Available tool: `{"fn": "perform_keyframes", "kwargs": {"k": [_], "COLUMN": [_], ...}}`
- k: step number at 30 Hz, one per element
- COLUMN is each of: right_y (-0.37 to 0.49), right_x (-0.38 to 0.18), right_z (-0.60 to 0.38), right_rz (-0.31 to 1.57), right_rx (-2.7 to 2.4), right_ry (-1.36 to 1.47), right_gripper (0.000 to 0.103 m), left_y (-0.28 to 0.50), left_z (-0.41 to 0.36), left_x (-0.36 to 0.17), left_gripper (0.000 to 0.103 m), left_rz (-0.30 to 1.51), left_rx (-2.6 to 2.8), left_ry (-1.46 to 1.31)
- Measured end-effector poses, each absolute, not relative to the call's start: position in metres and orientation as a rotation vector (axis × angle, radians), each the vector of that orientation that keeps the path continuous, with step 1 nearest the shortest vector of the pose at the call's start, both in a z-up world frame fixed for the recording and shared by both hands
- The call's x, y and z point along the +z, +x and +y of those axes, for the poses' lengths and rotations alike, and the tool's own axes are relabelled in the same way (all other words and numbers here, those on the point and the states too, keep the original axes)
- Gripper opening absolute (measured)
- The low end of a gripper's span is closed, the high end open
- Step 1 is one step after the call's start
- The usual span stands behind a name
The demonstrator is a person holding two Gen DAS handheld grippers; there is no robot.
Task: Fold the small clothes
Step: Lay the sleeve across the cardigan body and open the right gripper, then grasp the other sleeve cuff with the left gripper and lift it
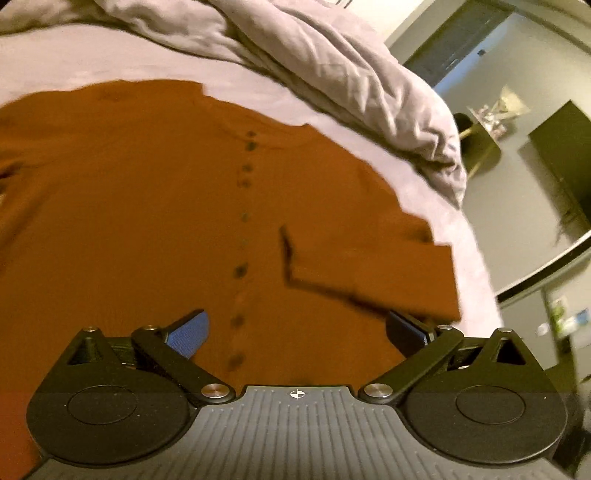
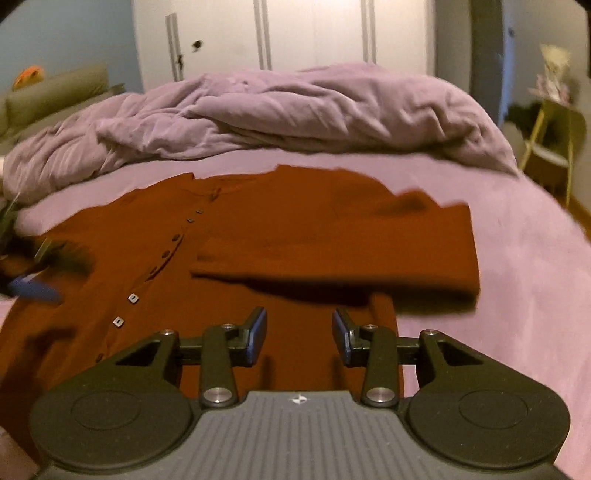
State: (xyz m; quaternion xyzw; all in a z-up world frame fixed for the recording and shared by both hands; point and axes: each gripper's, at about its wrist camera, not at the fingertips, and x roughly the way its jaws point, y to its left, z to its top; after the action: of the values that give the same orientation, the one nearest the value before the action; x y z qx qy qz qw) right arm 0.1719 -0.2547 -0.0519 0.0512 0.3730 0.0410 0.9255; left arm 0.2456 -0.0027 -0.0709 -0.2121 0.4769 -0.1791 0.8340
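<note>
A rust-brown buttoned cardigan (image 1: 147, 221) lies flat, front up, on the lilac bed sheet (image 1: 424, 173). Its right sleeve (image 1: 369, 273) is folded inward across the body; it also shows in the right wrist view (image 2: 332, 251). The button row (image 2: 166, 254) runs down the middle. My left gripper (image 1: 295, 328) is open wide and empty, hovering over the lower front of the cardigan. My right gripper (image 2: 299, 332) is open and empty, just above the cardigan's lower right part, in front of the folded sleeve. A blue-padded fingertip of the left gripper (image 2: 33, 290) shows at the left edge of the right wrist view.
A crumpled lilac duvet (image 2: 277, 110) is heaped along the far side of the bed. White wardrobe doors (image 2: 314, 33) stand behind it. A yellow-green chair (image 2: 554, 140) stands to the right of the bed, where the bed edge drops to the floor.
</note>
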Motion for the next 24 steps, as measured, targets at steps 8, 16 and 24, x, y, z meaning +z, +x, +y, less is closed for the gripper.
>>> {"fn": "perform_keyframes", "kwargs": {"k": [8,16,24], "right_y": [0.137,0.138,0.150], "right_x": [-0.066,-0.075,-0.068], "right_z": [-0.265,-0.275,-0.276], "right_rz": [0.791,0.813,0.801], "right_rx": [0.067,0.044,0.034], "right_ry": [0.211,0.269,0.273], "right_gripper": [0.038,0.039,0.039], "left_y": [0.314,0.336,0.344], "left_z": [-0.031,-0.031,-0.033], "left_x": [-0.117,-0.137,-0.105], "left_gripper": [0.076,0.031,0.008], "left_rz": [1.135,1.185,1.118], "left_rx": [-0.382,-0.362,-0.361], "left_ry": [-0.531,-0.608,-0.527]}}
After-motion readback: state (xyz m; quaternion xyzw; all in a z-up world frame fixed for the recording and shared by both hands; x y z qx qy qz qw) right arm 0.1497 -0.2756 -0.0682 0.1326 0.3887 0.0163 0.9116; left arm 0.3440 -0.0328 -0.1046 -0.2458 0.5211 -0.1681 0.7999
